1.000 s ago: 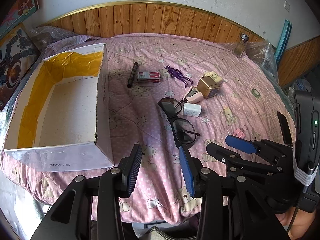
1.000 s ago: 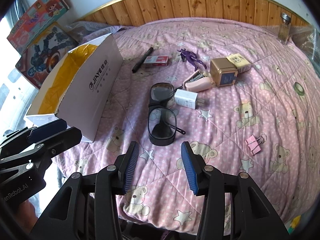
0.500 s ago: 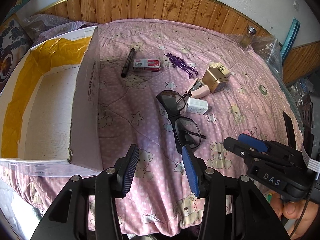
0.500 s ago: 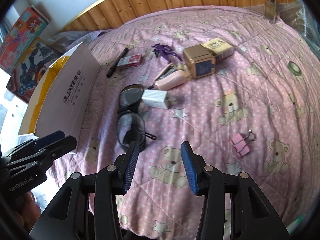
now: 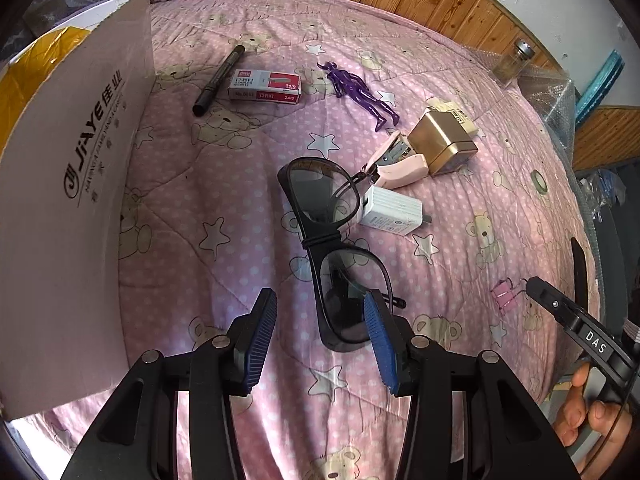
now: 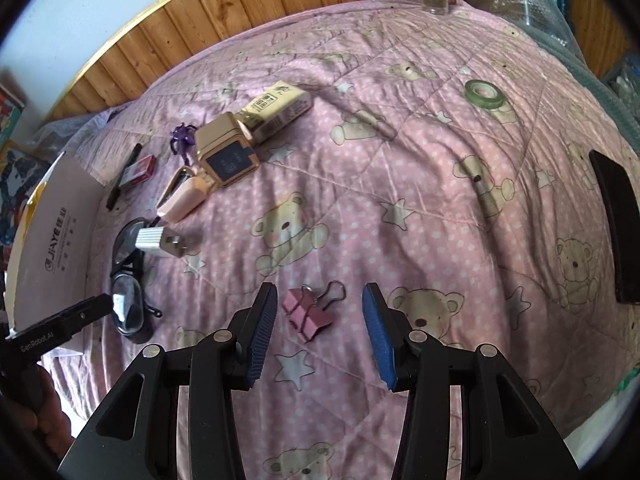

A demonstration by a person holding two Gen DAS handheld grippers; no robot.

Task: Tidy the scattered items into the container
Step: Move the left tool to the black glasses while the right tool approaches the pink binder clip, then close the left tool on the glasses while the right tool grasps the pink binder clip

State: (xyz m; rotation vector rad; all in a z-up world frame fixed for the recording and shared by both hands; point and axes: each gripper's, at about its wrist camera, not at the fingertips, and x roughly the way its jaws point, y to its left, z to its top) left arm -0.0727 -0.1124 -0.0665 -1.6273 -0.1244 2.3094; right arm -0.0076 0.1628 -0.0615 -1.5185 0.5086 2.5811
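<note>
One view only, right wrist: tape roll (image 6: 484, 94) fully shown, black slab (image 6: 614, 232).

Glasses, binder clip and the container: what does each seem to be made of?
Glasses: glossy black plastic frame, by its sheen, with clear tinted lenses that show the quilt through.
Binder clip: probably pink painted metal, with bare wire handles.
Container: white printed cardboard, matte, with a raw fibrous cut edge; the yellow inside could be tape or a lining.
</note>
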